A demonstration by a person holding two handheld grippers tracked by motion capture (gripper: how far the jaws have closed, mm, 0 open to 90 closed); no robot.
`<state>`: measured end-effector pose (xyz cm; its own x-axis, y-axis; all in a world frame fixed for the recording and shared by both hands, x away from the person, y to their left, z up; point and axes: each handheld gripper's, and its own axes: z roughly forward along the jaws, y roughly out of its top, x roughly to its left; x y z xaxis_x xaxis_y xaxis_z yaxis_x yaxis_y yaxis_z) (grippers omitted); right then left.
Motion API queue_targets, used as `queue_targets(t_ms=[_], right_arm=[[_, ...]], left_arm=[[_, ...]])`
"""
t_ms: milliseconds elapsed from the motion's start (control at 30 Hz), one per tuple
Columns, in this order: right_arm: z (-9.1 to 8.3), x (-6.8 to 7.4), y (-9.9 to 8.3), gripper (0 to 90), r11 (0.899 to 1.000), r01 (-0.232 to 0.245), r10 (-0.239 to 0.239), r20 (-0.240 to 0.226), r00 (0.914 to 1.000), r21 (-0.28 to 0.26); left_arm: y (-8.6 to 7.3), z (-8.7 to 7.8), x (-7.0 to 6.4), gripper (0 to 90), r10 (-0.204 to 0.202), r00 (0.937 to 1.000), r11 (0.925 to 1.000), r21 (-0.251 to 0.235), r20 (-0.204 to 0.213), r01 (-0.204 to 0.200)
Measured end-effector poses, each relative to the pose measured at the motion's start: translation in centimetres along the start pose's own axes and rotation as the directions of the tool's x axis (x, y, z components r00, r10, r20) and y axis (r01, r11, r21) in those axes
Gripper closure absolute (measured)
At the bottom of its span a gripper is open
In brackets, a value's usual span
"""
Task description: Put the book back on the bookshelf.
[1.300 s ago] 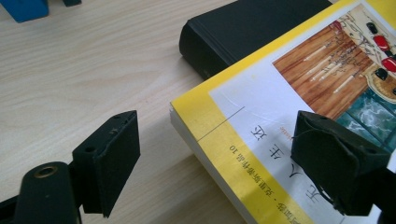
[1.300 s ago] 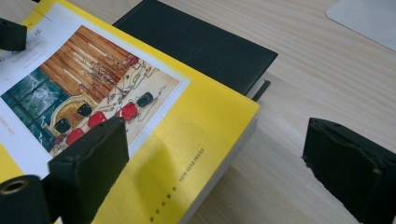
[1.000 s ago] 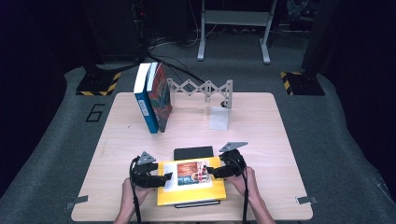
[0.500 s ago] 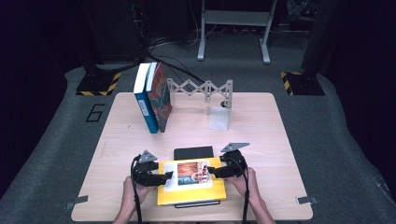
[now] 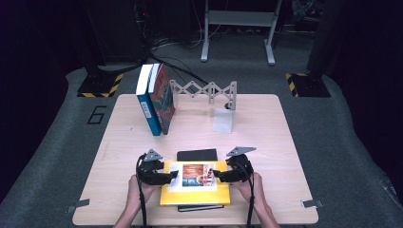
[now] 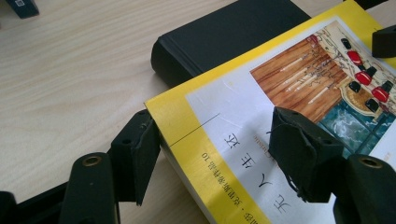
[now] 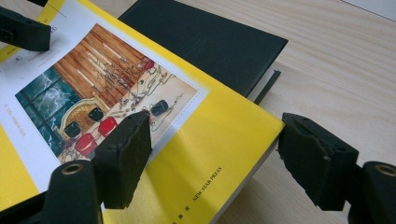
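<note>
A yellow book with a picture on its cover lies near the table's front edge, on top of a black book. My left gripper is at the yellow book's left edge and my right gripper at its right edge. In the left gripper view the jaws stand open astride the yellow book: one over the cover, one beside the edge. In the right gripper view the jaws straddle the yellow book the same way, wide apart. The black book juts out beyond it.
Two books stand upright at the back left of the table. A grey folding lattice rack and a white block stand at the back middle. Dark floor and yellow-black striped bases surround the table.
</note>
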<state>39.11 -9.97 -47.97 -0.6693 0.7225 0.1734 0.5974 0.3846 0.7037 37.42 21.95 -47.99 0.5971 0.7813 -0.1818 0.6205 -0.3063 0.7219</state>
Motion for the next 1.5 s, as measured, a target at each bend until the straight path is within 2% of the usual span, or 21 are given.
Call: queue_targets(t_ms=[100,267,467,600,733,800,833,867,967,1033,1200,1500], right_arm=[[-0.2,-0.1,-0.2,25.8,1.0,0.004,-0.003,0.011,0.9999,-0.007],[-0.4,-0.2,-0.5,26.1,1.0,-0.023,0.023,0.01,0.9997,-0.014],[-0.4,-0.3,-0.2,25.2,1.0,0.0,0.0,0.007,1.0,0.002],[-0.2,-0.3,0.4,24.1,1.0,0.016,-0.016,0.019,0.9997,0.02],[0.2,-0.1,1.0,24.6,0.999,0.037,-0.037,0.026,0.999,0.016],[0.3,0.1,1.1,24.8,0.999,0.04,-0.041,0.019,0.999,0.017],[0.4,0.2,1.2,24.7,0.999,0.04,-0.041,0.024,0.9989,0.021],[0.5,0.1,1.3,24.7,0.998,0.054,-0.055,0.025,0.9982,0.024],[0.6,-0.1,1.3,25.5,0.999,0.037,-0.037,0.008,0.9993,0.035],[0.6,-0.1,1.3,25.7,0.999,0.034,-0.034,0.011,0.9993,0.037],[0.5,-0.2,1.0,26.3,1.0,0.02,-0.02,0.015,0.9997,0.024],[0.1,0.0,0.5,27.6,1.0,-0.012,0.012,0.047,0.9988,0.007]], left_arm=[[0.4,0.3,0.2,34.3,0.003,0.9999,1.0,0.002,0.011,-0.003],[0.6,0.5,0.1,34.4,0.009,0.9999,0.9999,0.006,0.006,-0.009],[0.4,0.2,-0.2,32.4,0.01,0.9997,0.9999,0.002,-0.024,-0.01],[-0.3,-0.3,-0.2,23.8,-0.002,0.9992,1.0,0.004,-0.04,0.003],[-1.0,-0.9,-0.2,22.0,-0.018,0.9988,0.9998,-0.007,-0.046,0.018],[-1.4,-1.4,-0.2,23.6,-0.013,0.9992,0.9999,-0.001,-0.037,0.013],[-1.5,-1.5,-0.3,25.9,-0.013,0.9998,0.9999,0.005,-0.017,0.013],[-1.5,-1.5,-0.3,30.7,-0.008,1.0,1.0,0.0,-0.002,0.008],[-1.3,-1.4,-0.5,39.8,-0.003,0.9999,1.0,-0.003,0.011,0.003],[-1.1,-1.3,-0.4,39.8,-0.001,0.9998,1.0,0.008,0.019,0.001],[-1.0,-0.9,-0.1,40.5,-0.012,0.9994,0.9999,-0.003,0.033,0.012],[0.4,0.2,0.5,43.0,0.008,0.9993,1.0,-0.002,0.036,-0.008]])
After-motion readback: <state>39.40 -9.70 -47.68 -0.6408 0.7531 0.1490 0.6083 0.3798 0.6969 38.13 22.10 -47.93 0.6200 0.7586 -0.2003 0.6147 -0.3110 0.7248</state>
